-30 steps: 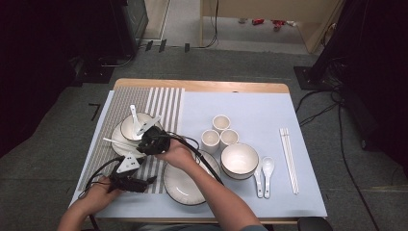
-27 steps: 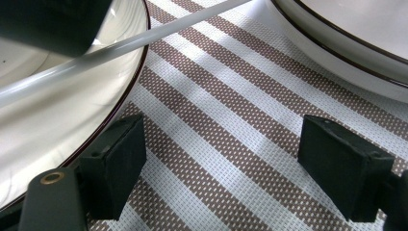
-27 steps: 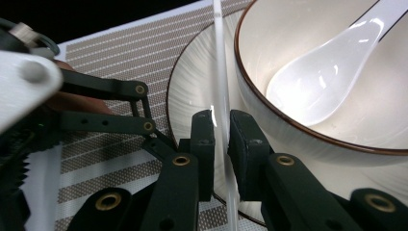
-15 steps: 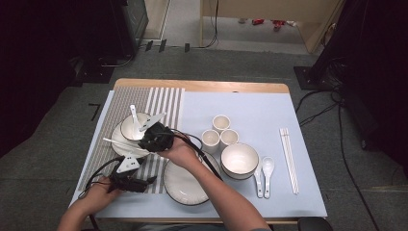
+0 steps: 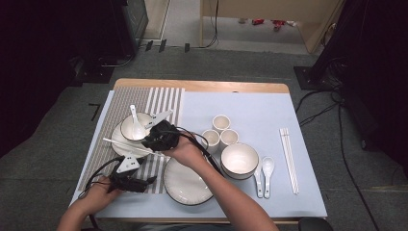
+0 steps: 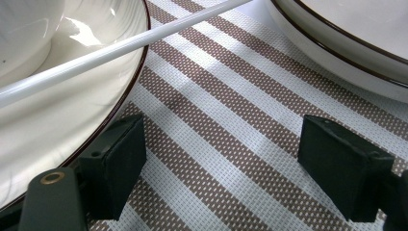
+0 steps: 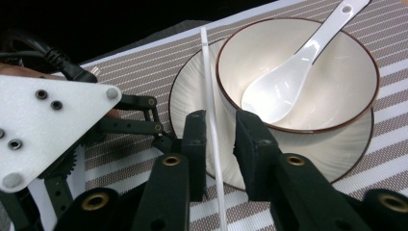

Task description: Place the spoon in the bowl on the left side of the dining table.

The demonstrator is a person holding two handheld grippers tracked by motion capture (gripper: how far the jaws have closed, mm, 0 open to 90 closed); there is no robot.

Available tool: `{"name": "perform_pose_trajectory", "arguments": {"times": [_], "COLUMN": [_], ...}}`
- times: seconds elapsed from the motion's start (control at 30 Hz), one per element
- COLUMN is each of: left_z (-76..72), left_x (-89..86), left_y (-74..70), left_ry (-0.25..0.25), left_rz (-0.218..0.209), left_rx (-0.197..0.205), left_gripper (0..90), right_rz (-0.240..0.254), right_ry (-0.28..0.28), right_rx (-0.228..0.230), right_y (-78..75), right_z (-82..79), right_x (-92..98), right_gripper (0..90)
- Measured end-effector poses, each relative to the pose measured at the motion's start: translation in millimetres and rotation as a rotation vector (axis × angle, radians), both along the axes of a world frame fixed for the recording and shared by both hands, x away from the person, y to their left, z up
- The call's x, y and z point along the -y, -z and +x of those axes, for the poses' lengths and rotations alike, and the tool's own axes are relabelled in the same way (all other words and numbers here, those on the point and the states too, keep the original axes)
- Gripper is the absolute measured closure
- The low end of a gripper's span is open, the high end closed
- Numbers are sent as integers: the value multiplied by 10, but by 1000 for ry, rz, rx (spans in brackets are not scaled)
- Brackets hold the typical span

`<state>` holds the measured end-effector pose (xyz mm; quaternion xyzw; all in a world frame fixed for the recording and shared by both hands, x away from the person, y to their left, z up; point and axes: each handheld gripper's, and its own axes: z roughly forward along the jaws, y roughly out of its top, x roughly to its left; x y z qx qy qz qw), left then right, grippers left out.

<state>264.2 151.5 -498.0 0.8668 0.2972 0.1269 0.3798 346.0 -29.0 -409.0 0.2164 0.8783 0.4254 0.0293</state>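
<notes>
Now right claw (image 7: pixel 220 137) over plate (image 7: pixel 185 96), jaws newly parted around white chopstick (image 7: pixel 210 96).

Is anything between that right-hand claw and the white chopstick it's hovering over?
Nothing visible. In the right gripper view the chopstick runs straight up between the right gripper pads, which have just been opening and no longer press on it. It lies across the rim of the plate, beside the bowl holding a spoon.

Black fingers (image 7: pixel 255 144), brass rivets, grey screwed plate (image 7: pixel 43 125)
</notes>
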Motion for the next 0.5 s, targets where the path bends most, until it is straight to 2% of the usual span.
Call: {"name": "perform_pose_trajectory", "arguments": {"times": [0.17,0.5], "left_z": [-1,0], "left_x": [1,0], "left_y": [1,0], "left_ry": [-1,0], "left_rz": [-3,-1], "left_rx": [-1,0], "left_gripper": [175,175], "right_rz": [-10,-3], "right_ry": [20,48], "right_rx": [18,-10], "right_y": [-18,-72], "right_z": [-16,-35], "right_x": [67,180], "right_gripper": [586,463]}}
